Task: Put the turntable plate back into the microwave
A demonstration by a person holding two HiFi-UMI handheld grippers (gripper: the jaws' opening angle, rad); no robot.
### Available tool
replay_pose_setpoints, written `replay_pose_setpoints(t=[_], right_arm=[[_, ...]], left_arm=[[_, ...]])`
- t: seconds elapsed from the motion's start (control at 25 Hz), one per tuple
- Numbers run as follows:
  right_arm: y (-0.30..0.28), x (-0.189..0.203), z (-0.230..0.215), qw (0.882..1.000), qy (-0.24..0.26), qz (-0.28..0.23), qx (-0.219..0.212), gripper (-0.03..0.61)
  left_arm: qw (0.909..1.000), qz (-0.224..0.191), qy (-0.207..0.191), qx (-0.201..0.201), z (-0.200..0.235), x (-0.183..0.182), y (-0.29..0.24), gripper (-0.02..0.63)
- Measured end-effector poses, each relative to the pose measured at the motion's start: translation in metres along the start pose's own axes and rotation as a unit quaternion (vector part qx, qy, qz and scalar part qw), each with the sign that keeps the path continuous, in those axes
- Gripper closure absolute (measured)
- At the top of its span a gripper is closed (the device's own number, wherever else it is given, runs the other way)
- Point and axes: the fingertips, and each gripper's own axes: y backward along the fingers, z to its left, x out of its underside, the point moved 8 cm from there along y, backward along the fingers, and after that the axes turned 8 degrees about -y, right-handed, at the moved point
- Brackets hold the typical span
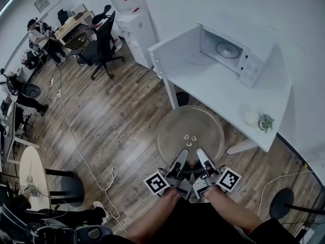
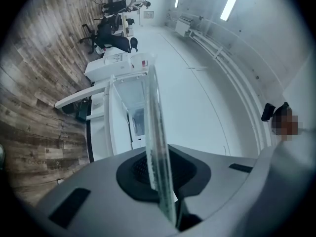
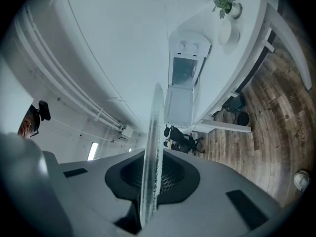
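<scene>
The round glass turntable plate (image 1: 189,128) is held level above the wooden floor, a short way in front of the white table. My left gripper (image 1: 181,159) and right gripper (image 1: 203,158) are both shut on its near rim, side by side. In the left gripper view the plate (image 2: 157,132) shows edge-on between the jaws, and likewise the plate (image 3: 154,147) in the right gripper view. The white microwave (image 1: 231,47) stands on the table with its door (image 1: 175,50) swung open to the left; a roller ring lies on its floor inside.
The white table (image 1: 223,93) holds a small potted plant (image 1: 265,122) and a round white object (image 1: 250,118) near its right front edge. Office chairs (image 1: 99,44) and a water dispenser (image 1: 133,19) stand behind. Cables run across the floor at left. A person sits far left.
</scene>
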Motion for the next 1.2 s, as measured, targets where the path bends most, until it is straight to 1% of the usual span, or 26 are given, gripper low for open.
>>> replay_pose_setpoints(t=[0.12,0.32,0.44,0.64,0.88,1.08,1.2], right_arm=[[-0.02,-0.006,-0.008,1.0,0.002,-0.012,0.002,0.531],[-0.053,-0.011,-0.013,1.0,0.002,-0.029,-0.006,0.532],[-0.068,-0.016,-0.019,0.999,0.005,-0.042,-0.004,0.532],[-0.09,-0.03,-0.024,0.999,0.007,-0.054,0.005,0.532],[-0.112,-0.063,-0.035,0.998,0.005,-0.062,0.01,0.532],[-0.132,-0.1,-0.046,0.997,0.001,-0.068,0.02,0.535],[-0.145,-0.126,-0.055,0.997,-0.001,-0.067,0.026,0.534]], left_arm=[[0.9999,0.013,0.007,0.005,0.011,-0.018,-0.017,0.571],[0.9991,0.037,0.015,0.012,0.026,-0.047,-0.038,0.571],[0.9984,0.052,0.016,0.016,0.036,-0.059,-0.051,0.571],[0.9974,0.063,0.03,0.017,0.048,-0.073,-0.075,0.571],[0.9965,0.075,0.032,0.021,0.062,-0.081,-0.117,0.571],[0.9957,0.084,0.032,0.022,0.078,-0.083,-0.159,0.571],[0.9955,0.086,0.038,0.015,0.088,-0.082,-0.188,0.571]])
